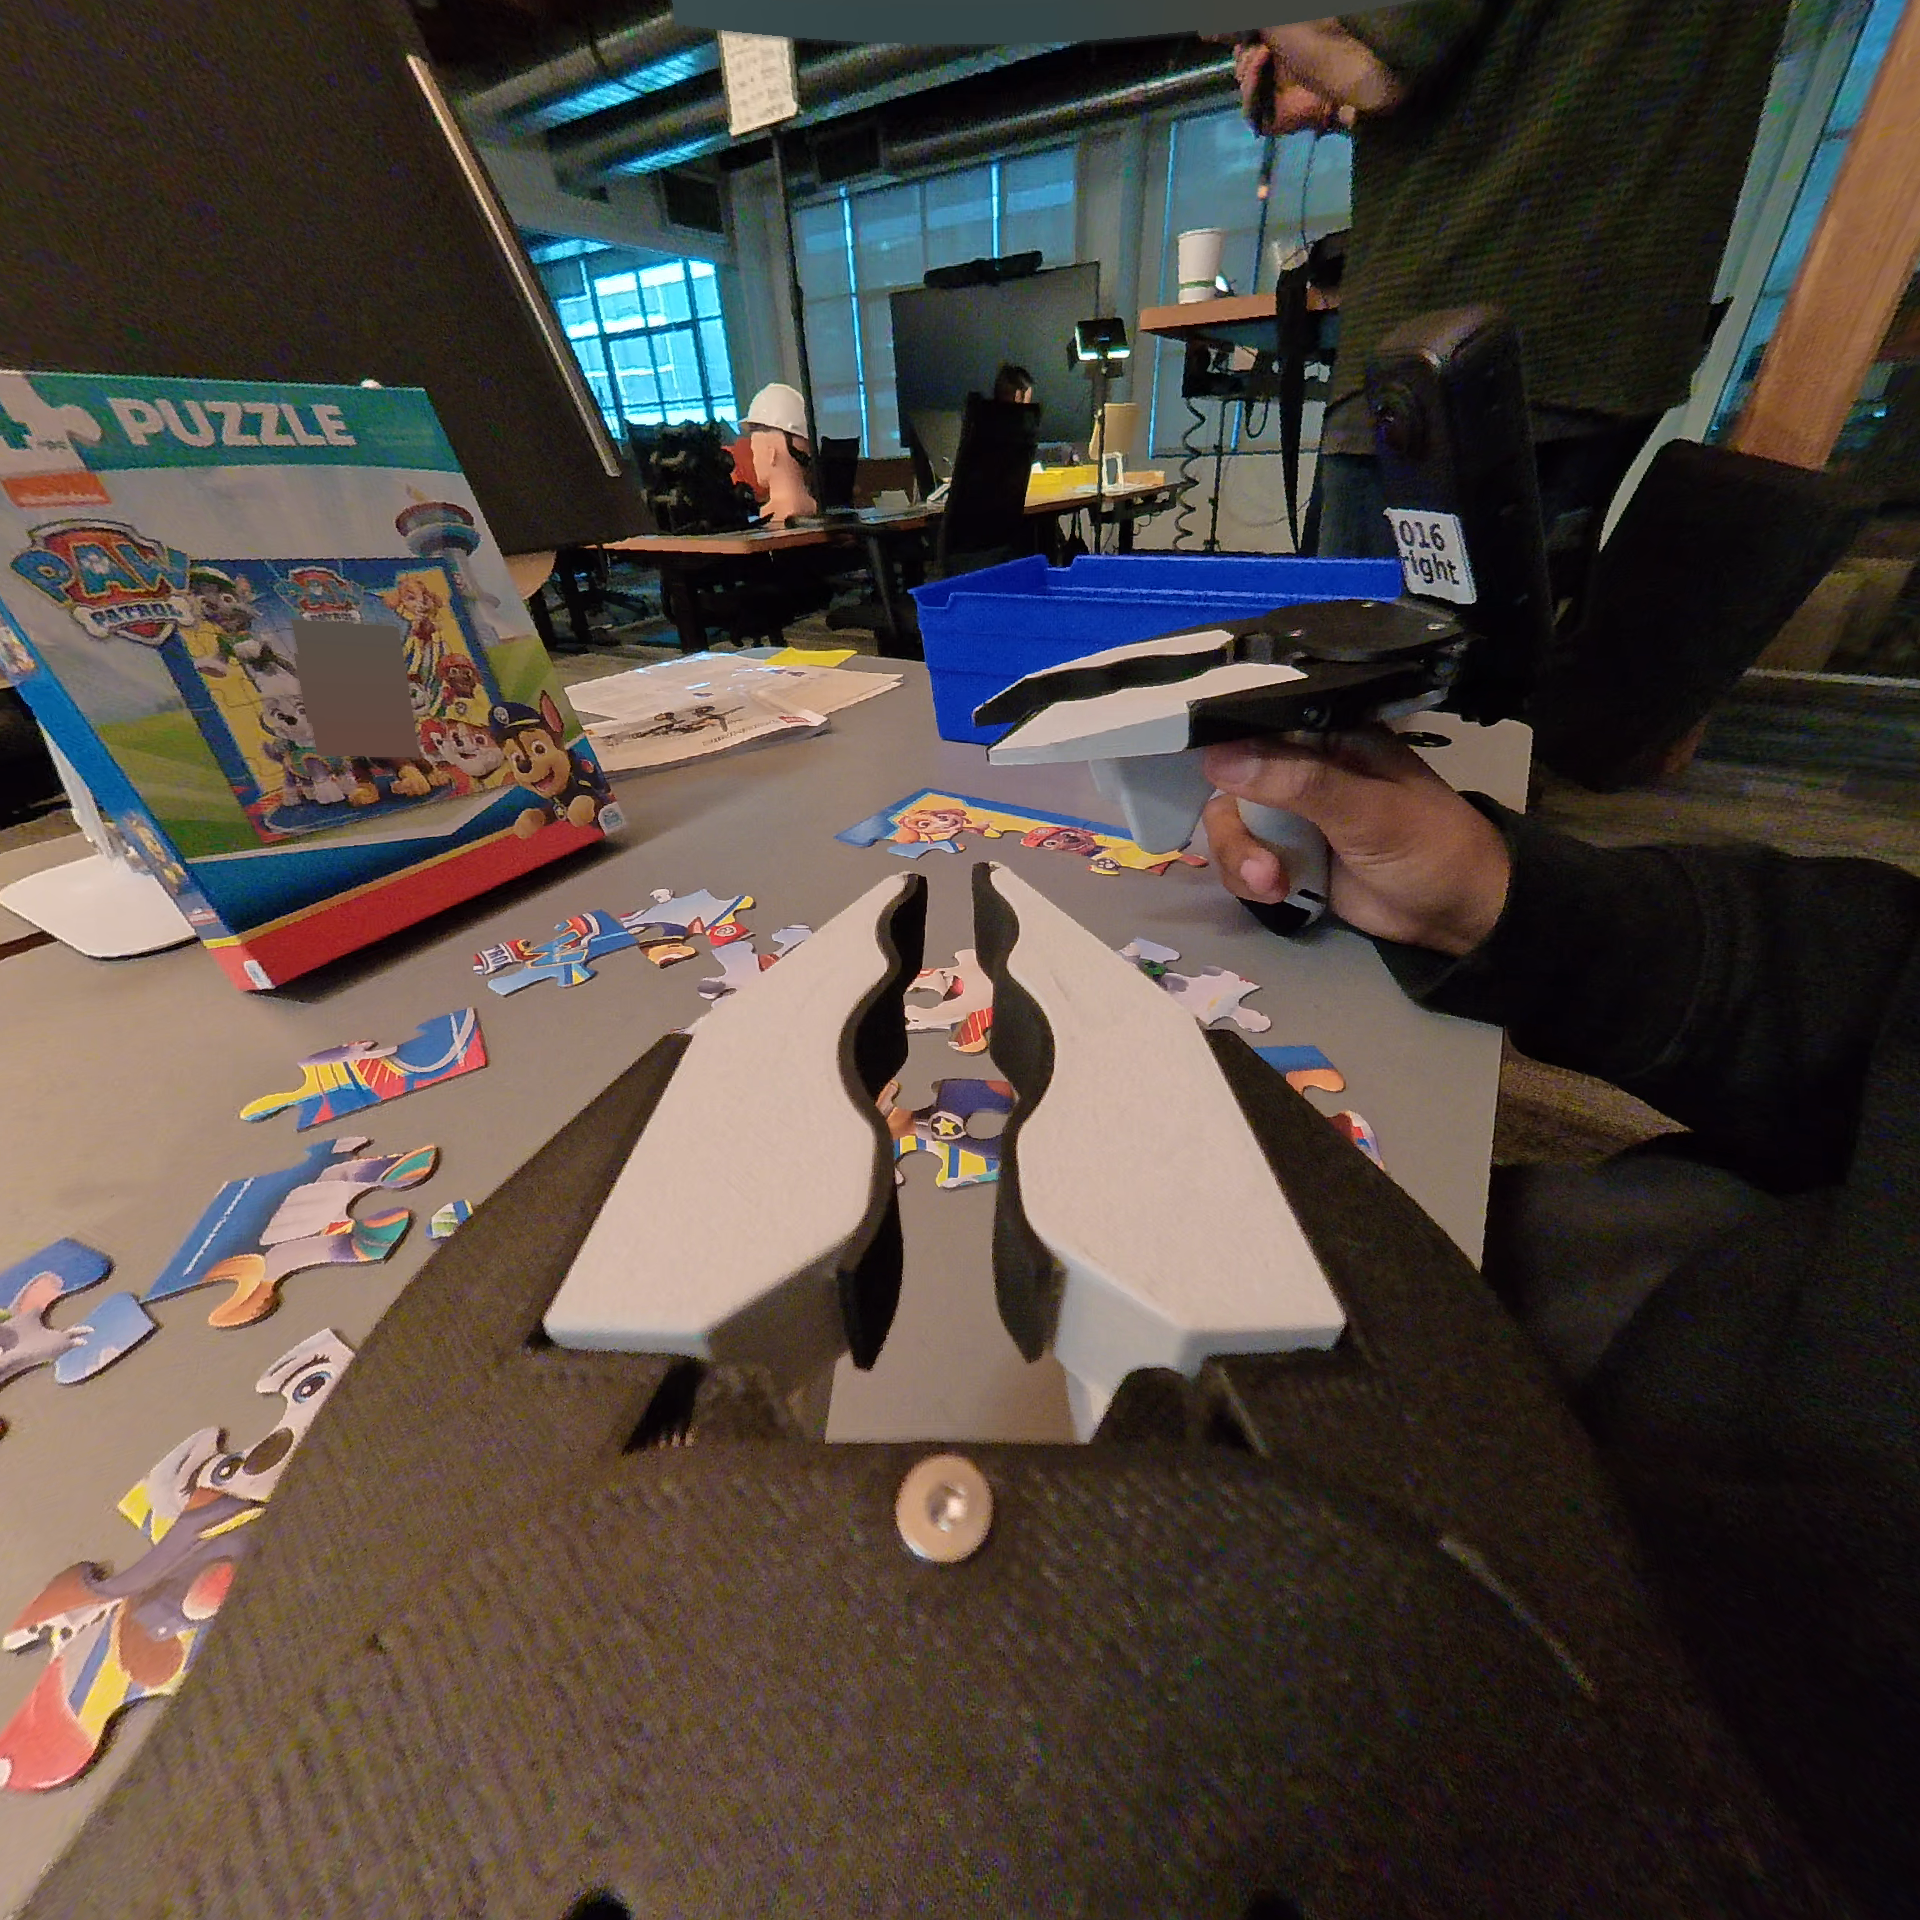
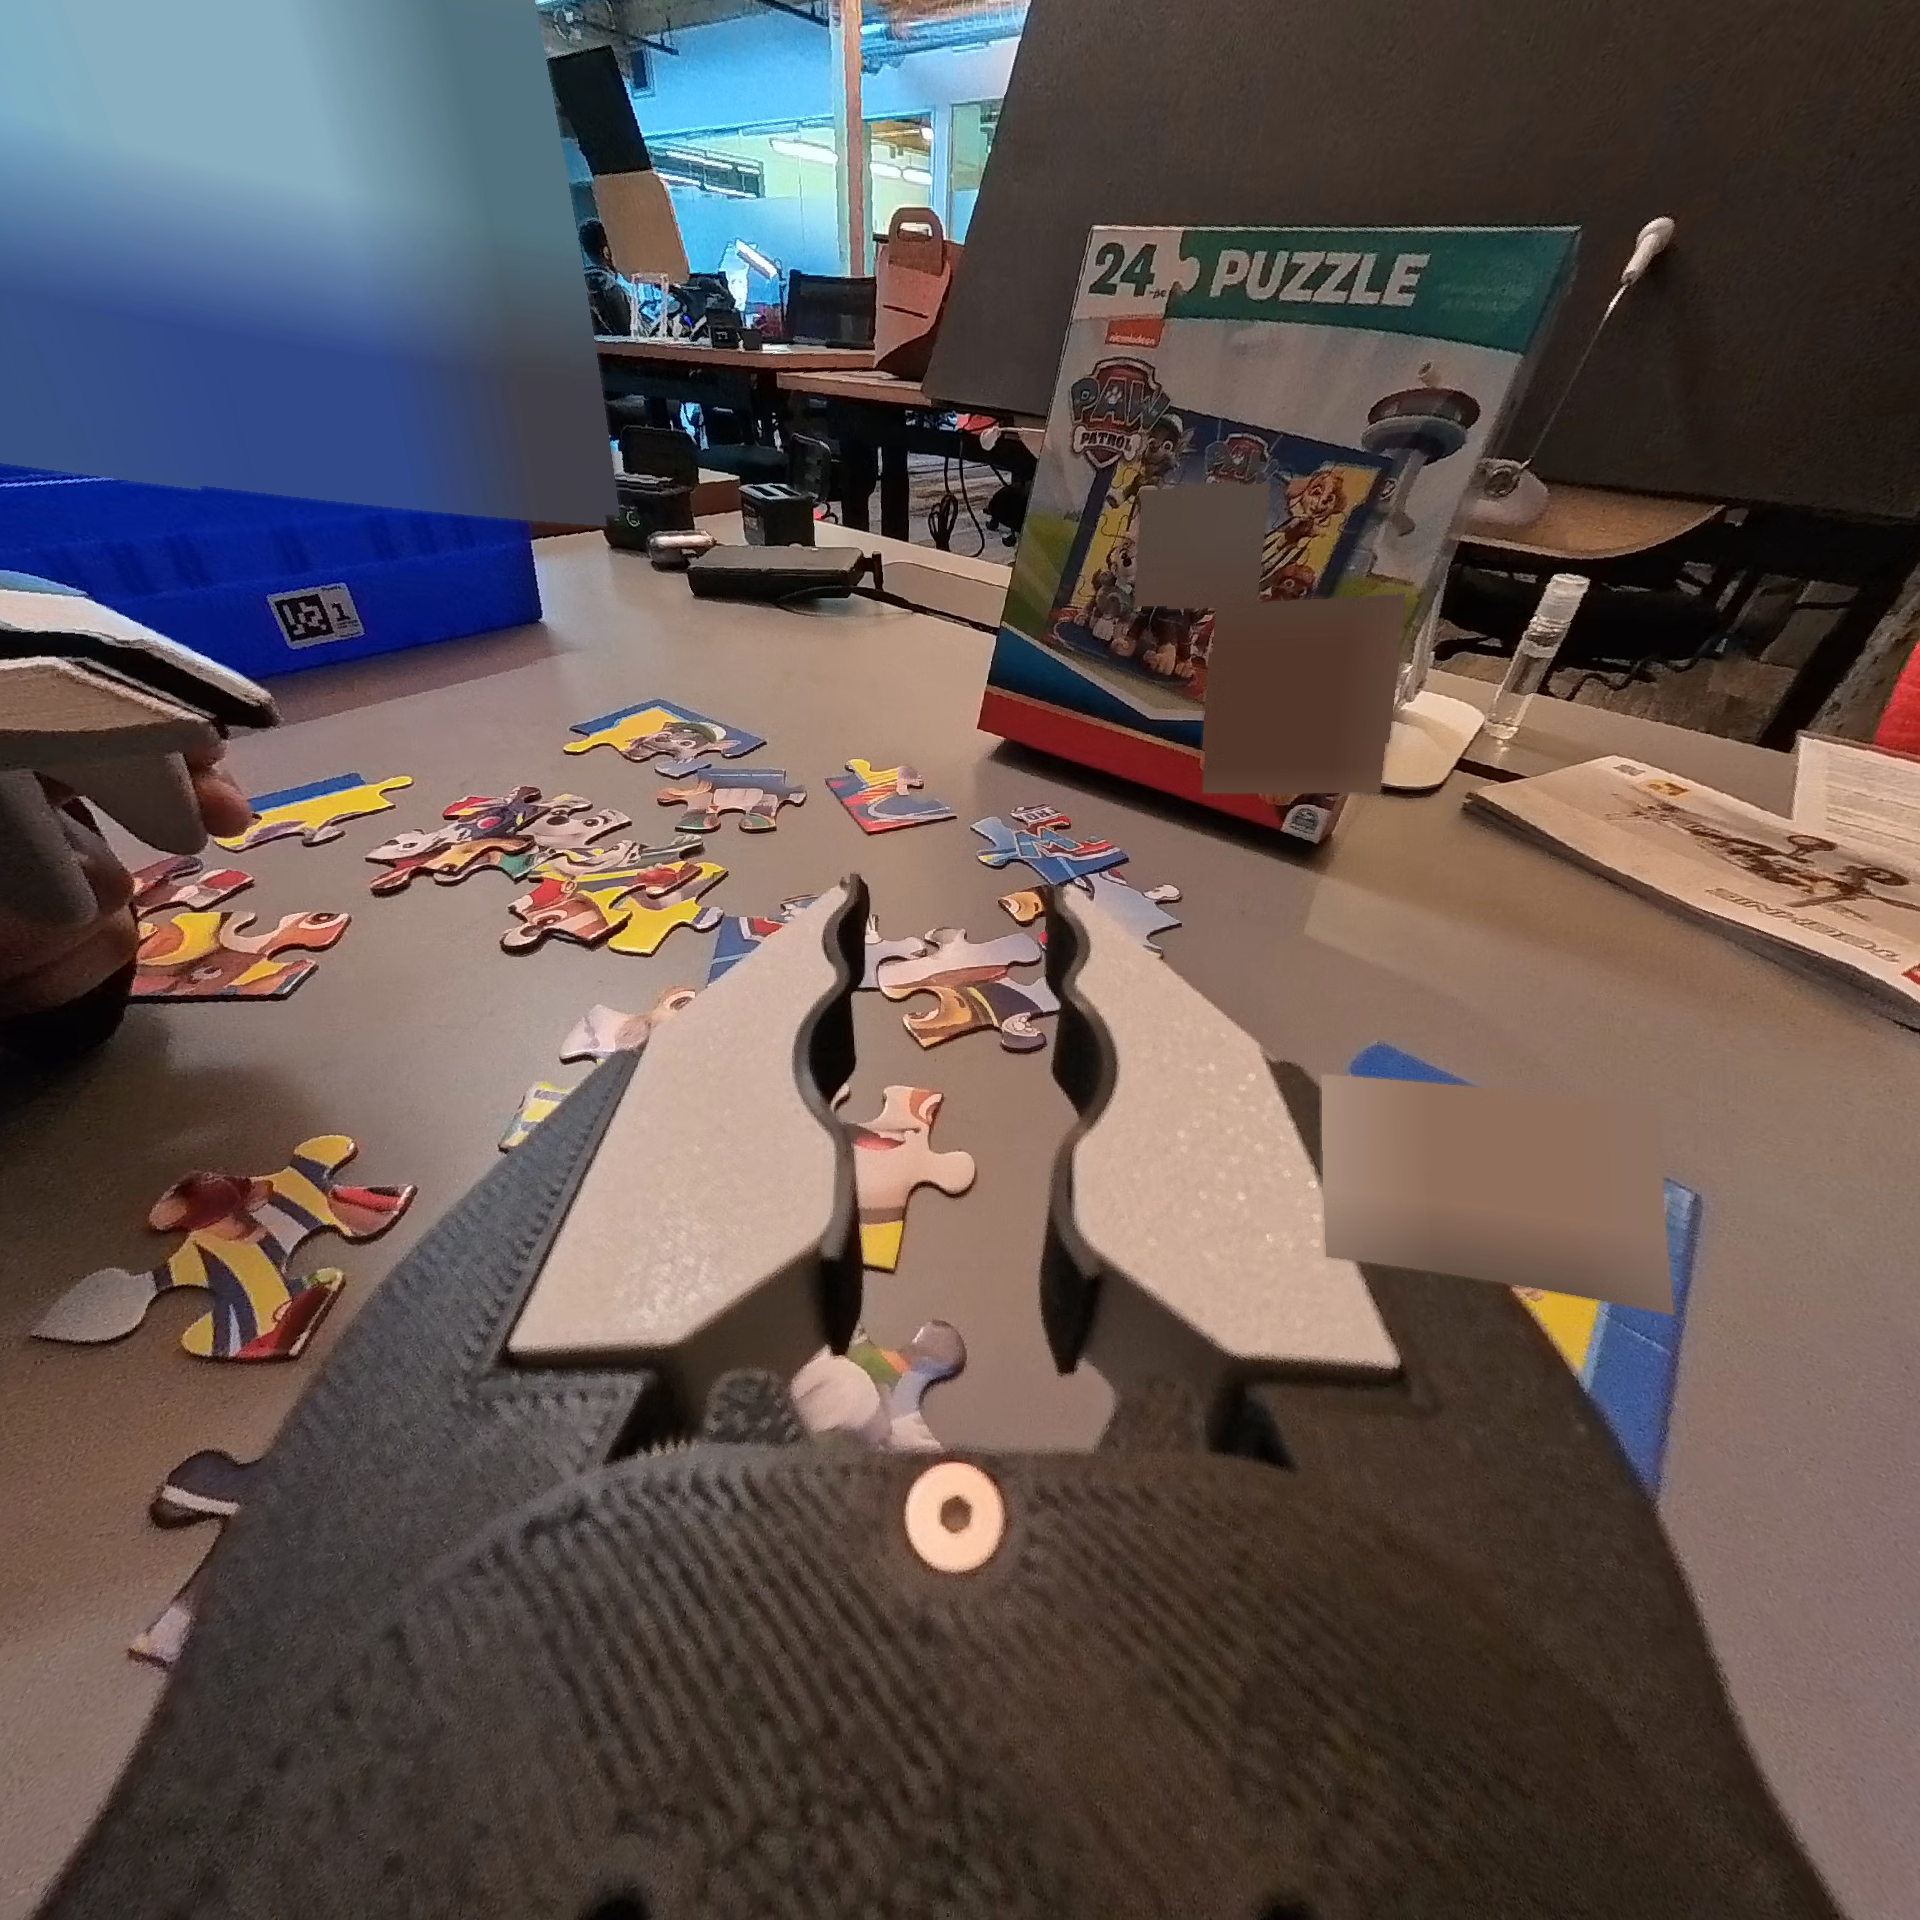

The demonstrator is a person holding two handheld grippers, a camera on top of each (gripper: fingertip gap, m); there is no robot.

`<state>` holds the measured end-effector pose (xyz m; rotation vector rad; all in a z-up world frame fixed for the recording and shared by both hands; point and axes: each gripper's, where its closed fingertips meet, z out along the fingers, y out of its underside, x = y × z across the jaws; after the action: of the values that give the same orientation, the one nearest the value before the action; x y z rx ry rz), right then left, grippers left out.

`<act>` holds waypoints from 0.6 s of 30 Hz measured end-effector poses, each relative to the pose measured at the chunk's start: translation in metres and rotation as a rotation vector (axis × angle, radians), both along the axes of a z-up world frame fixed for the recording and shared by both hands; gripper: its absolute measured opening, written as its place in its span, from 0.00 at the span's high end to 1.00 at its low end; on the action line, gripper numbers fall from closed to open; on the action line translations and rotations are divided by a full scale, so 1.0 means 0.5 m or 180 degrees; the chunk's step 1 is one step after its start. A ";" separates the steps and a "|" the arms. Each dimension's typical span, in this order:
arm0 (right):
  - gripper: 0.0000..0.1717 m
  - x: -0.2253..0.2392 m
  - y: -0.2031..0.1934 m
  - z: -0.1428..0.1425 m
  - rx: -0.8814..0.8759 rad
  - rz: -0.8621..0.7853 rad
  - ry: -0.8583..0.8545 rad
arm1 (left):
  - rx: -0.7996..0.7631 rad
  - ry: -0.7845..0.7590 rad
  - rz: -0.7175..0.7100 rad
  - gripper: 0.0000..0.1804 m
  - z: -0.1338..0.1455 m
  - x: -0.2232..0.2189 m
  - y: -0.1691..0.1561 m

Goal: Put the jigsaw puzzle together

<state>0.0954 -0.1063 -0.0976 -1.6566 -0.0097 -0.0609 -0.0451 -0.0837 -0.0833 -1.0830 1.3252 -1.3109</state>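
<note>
Both grippers are hovering above the loose pieces (image 2: 582, 883) on the grey table (image 2: 1351, 987), neither holding anything. The left gripper (image 1: 948, 883) is showing a narrow slit between its fingers, pieces lying below them. The right gripper (image 2: 951, 904) is standing wider, a piece (image 2: 966, 987) flat beneath its tips. The box (image 2: 1278, 520) is standing well ahead, right of the fingers; the blue bin (image 2: 260, 592) is lying far left, with open tabletop between.

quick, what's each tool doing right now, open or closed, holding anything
Left tool: narrowly open, holding nothing, above the loose puzzle pieces.
Right tool: open wider, holding nothing, above the table.
</note>
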 end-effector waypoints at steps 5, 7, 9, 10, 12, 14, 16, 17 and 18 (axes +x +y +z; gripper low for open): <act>0.81 0.000 0.000 0.000 0.0005 -0.0001 -0.0002 | -0.0016 -0.0004 0.0002 0.96 0.001 0.000 0.001; 0.81 0.000 0.000 0.000 0.0002 -0.0001 -0.0004 | -0.0014 -0.0006 0.0002 0.96 0.001 0.000 0.001; 0.81 0.000 0.000 0.000 -0.0001 -0.0002 -0.0006 | -0.0013 -0.0006 0.0002 0.96 0.001 0.000 0.001; 0.81 0.000 0.000 0.000 -0.0002 -0.0001 -0.0005 | -0.0014 -0.0007 0.0002 0.96 0.001 0.000 0.001; 0.81 0.000 0.000 0.000 -0.0003 -0.0001 -0.0004 | -0.0017 -0.0009 0.0003 0.96 0.001 0.000 0.001; 0.81 0.000 0.000 0.000 -0.0002 -0.0001 -0.0005 | -0.0020 -0.0009 0.0003 0.96 0.000 0.000 0.000; 0.81 0.000 0.000 0.000 -0.0001 -0.0001 -0.0004 | -0.0019 -0.0010 0.0003 0.96 0.000 0.000 0.000; 0.81 0.000 -0.001 0.000 0.0001 -0.0002 -0.0004 | -0.0003 -0.0026 0.0003 0.96 0.002 -0.001 -0.001; 0.81 0.000 -0.001 0.000 0.0003 -0.0004 -0.0003 | 0.0056 -0.0106 0.0011 0.96 0.013 -0.009 -0.004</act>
<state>0.0956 -0.1068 -0.0975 -1.6555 -0.0092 -0.0626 -0.0496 -0.0855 -0.0766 -1.0468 1.3073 -1.3072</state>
